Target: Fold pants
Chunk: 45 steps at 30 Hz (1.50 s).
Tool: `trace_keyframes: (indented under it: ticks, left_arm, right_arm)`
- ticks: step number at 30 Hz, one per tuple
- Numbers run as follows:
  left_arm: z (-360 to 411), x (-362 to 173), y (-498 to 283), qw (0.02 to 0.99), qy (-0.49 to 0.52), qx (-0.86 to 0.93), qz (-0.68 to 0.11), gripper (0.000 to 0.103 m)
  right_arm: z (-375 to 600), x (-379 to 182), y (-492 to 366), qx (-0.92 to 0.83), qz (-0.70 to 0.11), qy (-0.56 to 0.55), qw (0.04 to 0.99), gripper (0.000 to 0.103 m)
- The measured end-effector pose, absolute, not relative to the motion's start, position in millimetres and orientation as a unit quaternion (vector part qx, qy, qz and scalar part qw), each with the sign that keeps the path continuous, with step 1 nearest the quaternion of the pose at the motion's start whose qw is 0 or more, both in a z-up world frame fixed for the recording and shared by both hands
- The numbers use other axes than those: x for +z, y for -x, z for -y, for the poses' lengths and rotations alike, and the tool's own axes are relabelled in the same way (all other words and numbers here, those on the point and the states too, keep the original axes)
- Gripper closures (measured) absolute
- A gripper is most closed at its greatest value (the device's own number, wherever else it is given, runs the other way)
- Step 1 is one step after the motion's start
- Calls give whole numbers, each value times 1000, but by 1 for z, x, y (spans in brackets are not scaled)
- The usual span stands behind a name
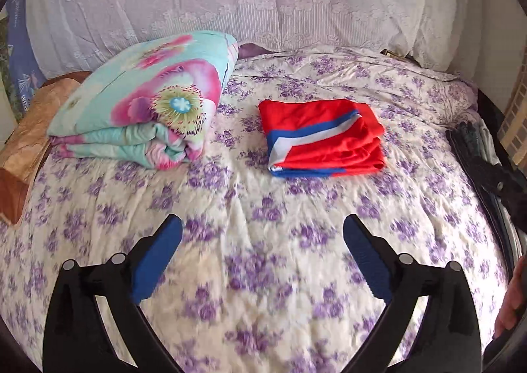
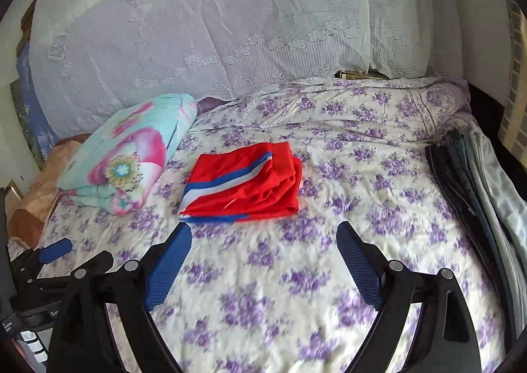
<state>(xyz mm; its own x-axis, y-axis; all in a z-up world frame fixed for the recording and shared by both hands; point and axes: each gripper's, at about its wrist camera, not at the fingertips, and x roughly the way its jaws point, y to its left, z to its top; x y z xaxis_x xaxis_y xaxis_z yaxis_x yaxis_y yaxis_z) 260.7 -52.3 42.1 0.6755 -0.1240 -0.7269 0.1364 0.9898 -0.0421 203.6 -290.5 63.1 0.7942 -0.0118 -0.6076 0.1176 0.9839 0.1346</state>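
Observation:
Red pants (image 1: 321, 137) with a blue and white stripe lie folded in a compact rectangle on the floral bed sheet (image 1: 263, 274). They also show in the right wrist view (image 2: 245, 187). My left gripper (image 1: 262, 223) is open and empty, held over the sheet well short of the pants. My right gripper (image 2: 263, 229) is open and empty, its fingertips just short of the near edge of the pants. The left gripper also shows at the left edge of the right wrist view (image 2: 56, 251).
A folded floral quilt (image 1: 145, 103) lies left of the pants, with a brown pillow (image 1: 26, 149) beyond it. Dark and grey garments (image 2: 474, 188) are stacked along the bed's right edge. A lace-covered pile (image 2: 230, 27) stands at the back.

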Motion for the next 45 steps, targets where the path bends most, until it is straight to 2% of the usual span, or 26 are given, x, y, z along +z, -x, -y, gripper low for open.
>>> trace_keyframes:
  ticks: [6, 14, 45]
  left_arm:
    - [51, 46, -152, 927, -22, -47, -372, 5]
    - [60, 64, -97, 938, -43, -46, -340, 6]
    - [55, 80, -80, 944, -36, -36, -326, 5]
  right_arm:
    - [256, 34, -109, -116, -306, -33, 945, 13]
    - [247, 55, -69, -135, -282, -18, 950, 13]
    - [233, 64, -54, -116, -285, -9, 951, 13]
